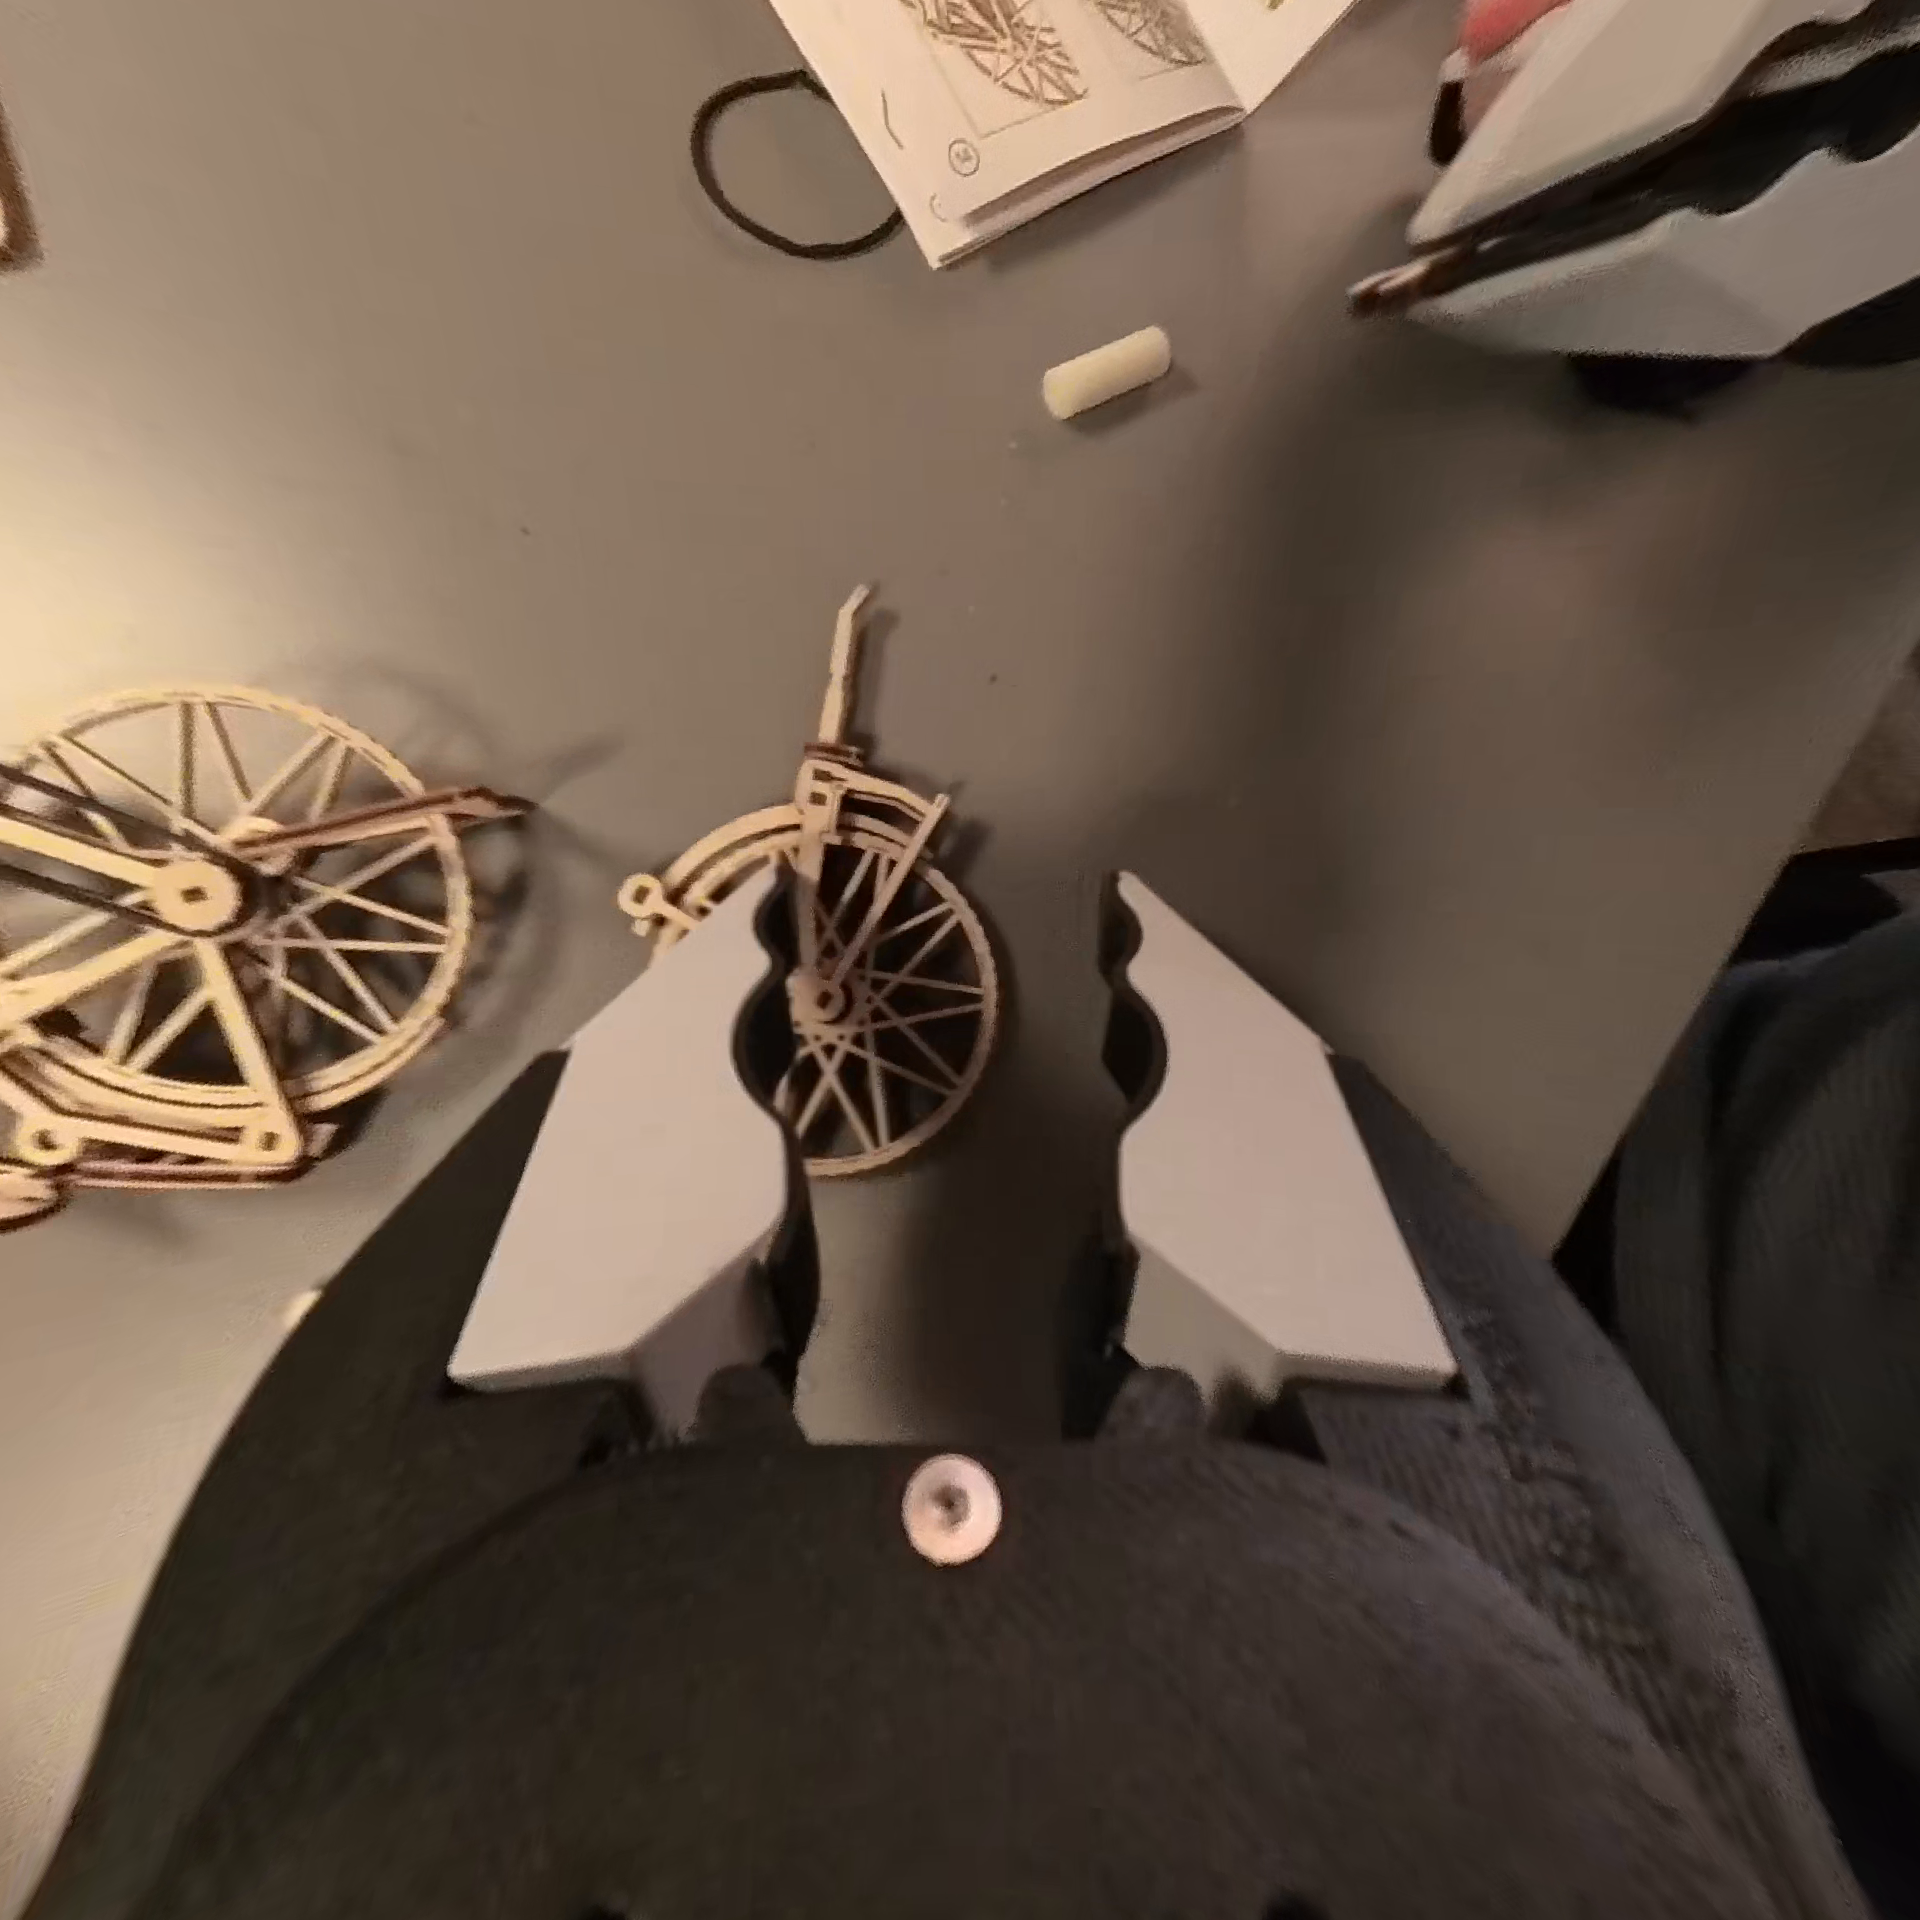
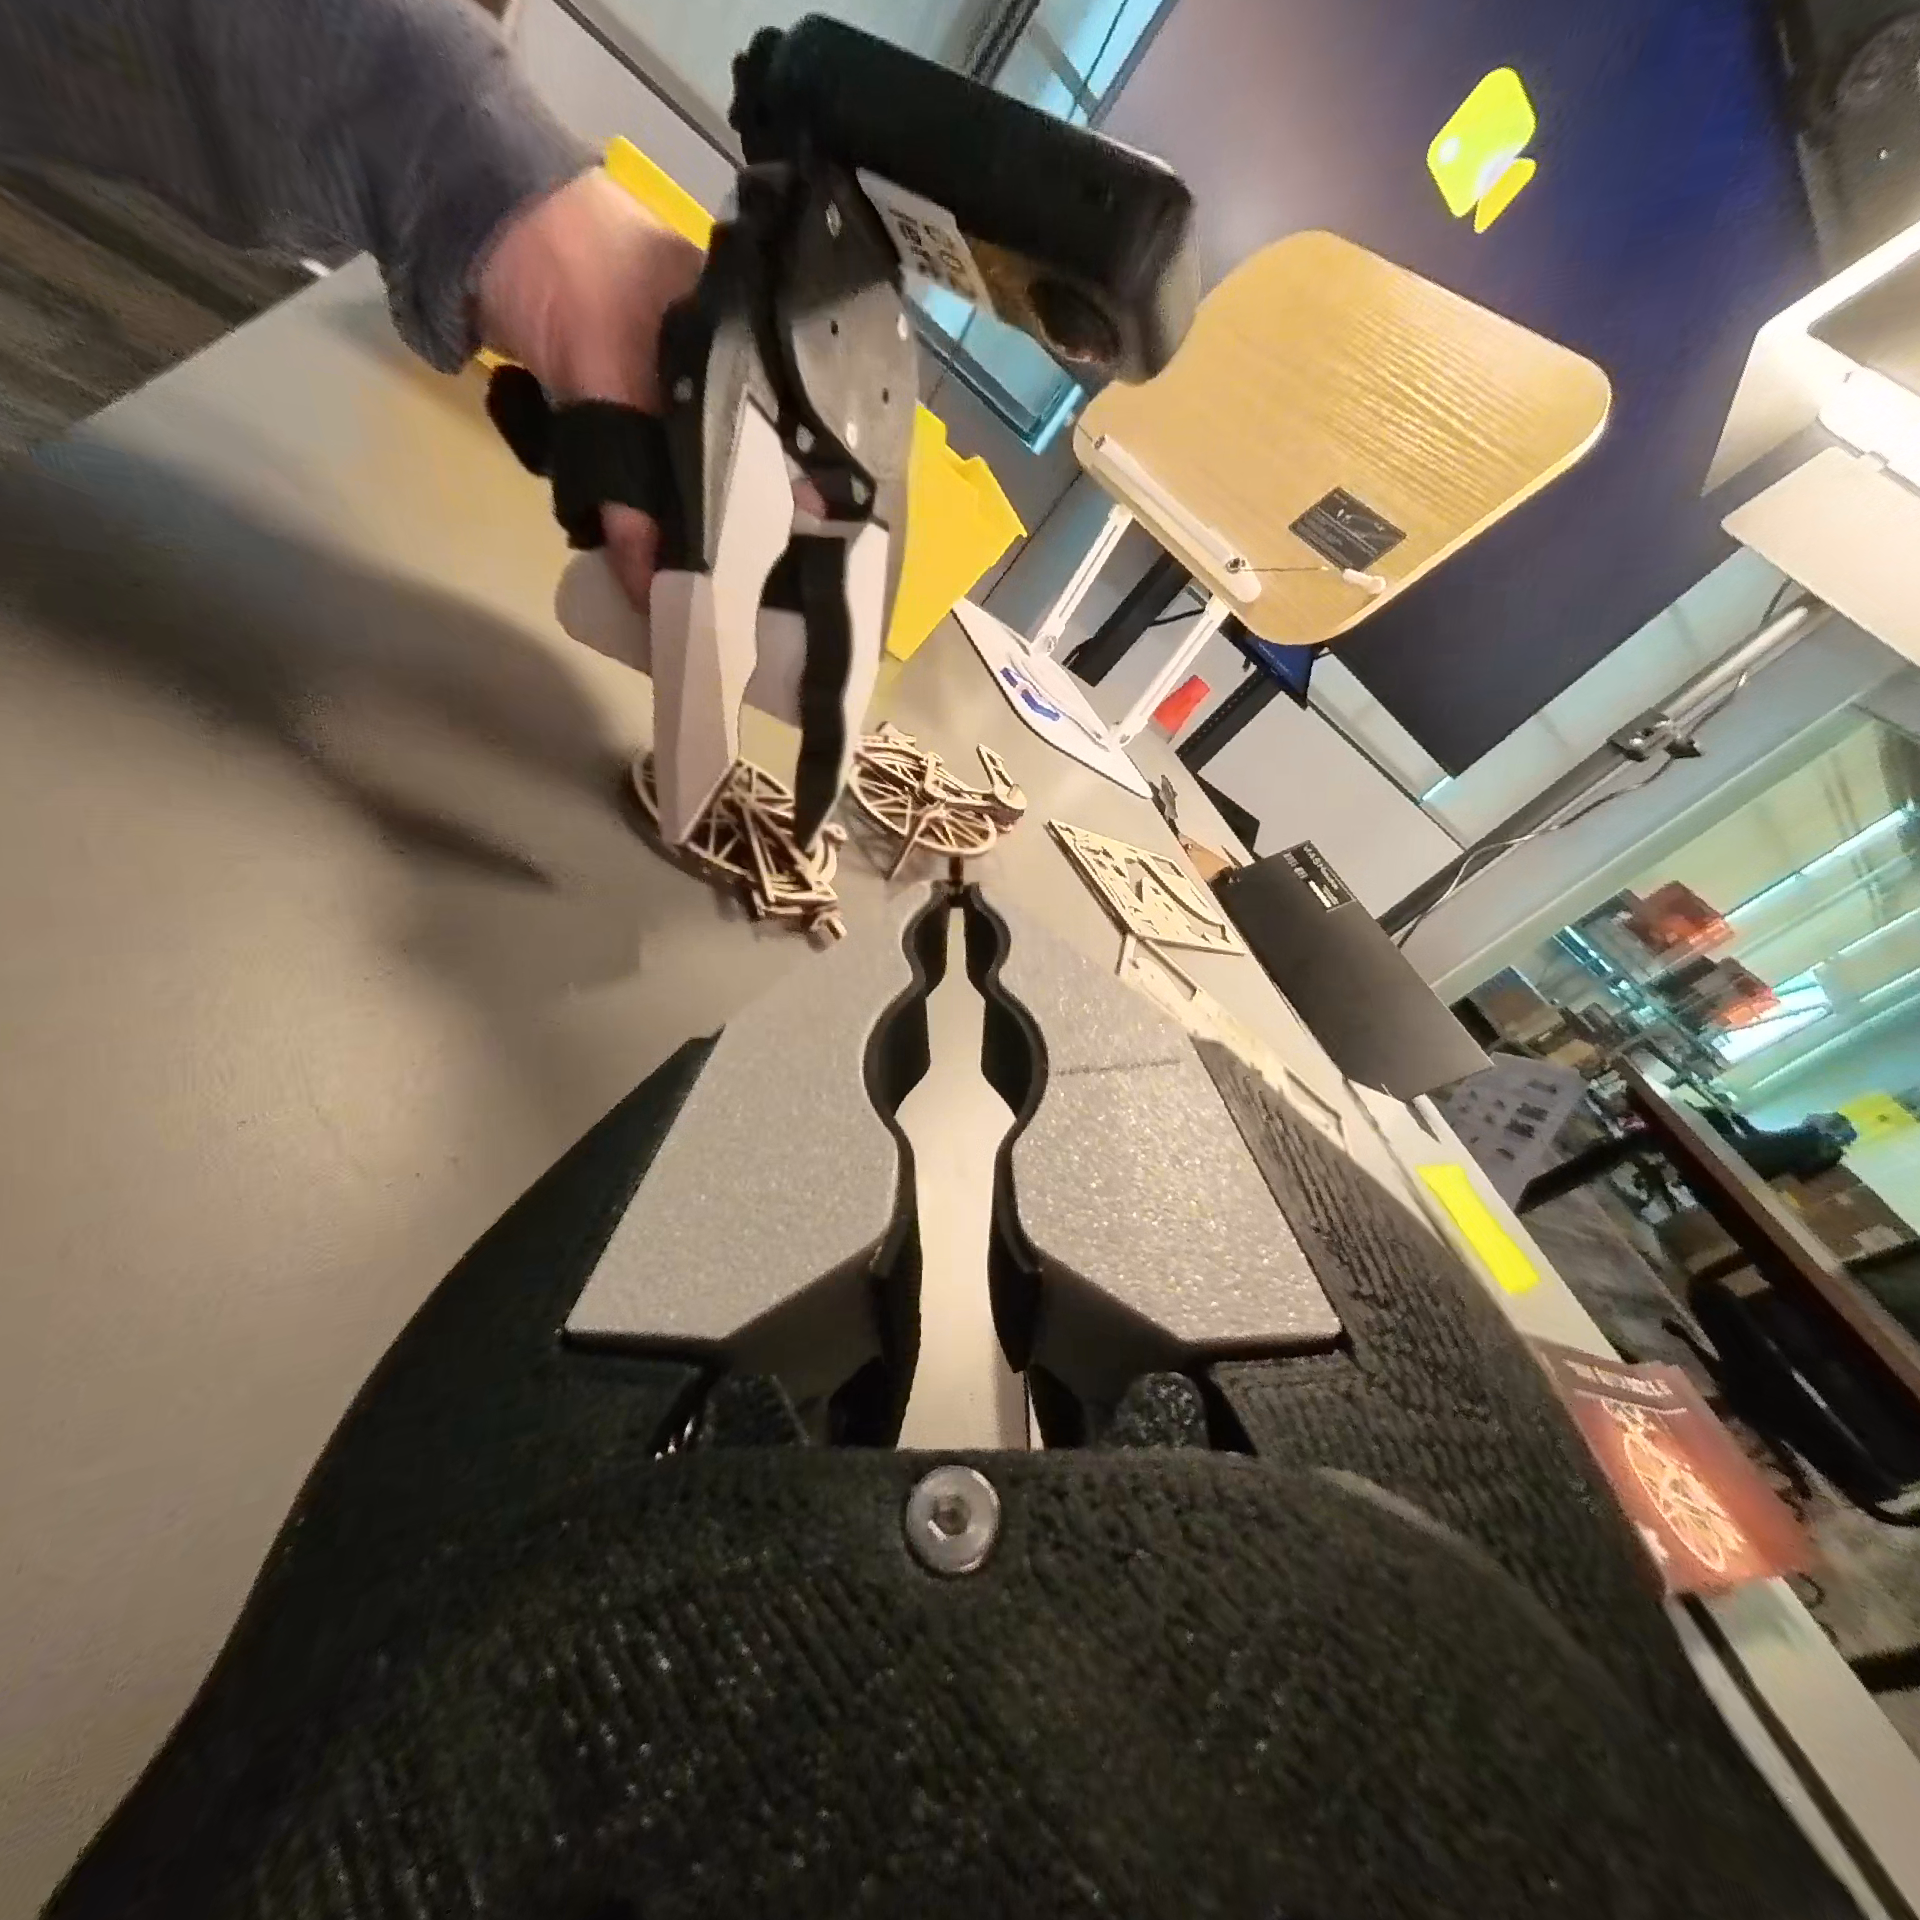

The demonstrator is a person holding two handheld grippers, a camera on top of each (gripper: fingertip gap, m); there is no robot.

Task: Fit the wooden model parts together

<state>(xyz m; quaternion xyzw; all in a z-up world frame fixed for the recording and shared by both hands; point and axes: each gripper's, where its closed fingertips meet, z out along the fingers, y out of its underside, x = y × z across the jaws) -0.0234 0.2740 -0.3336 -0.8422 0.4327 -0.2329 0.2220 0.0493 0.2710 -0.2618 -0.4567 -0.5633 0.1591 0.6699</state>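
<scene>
A small wooden wheel with fork and fender lies flat on the grey table. My left gripper is open just above it, with the left finger over the wheel's rim and the right finger beside it. A larger wooden bicycle frame with its wheel lies to the left. In the right wrist view the left gripper stands over the small wheel, with the frame behind. My right gripper is shut on a thin dark wooden strip, which shows in the left wrist view.
An instruction booklet, a black elastic loop and a small white cylinder lie at the far side. Wooden part sheets and a black card lie further along. The table edge runs down the right, by dark clothing. Between my right fingertips and the small white cylinder there is roughly 8 cm.
</scene>
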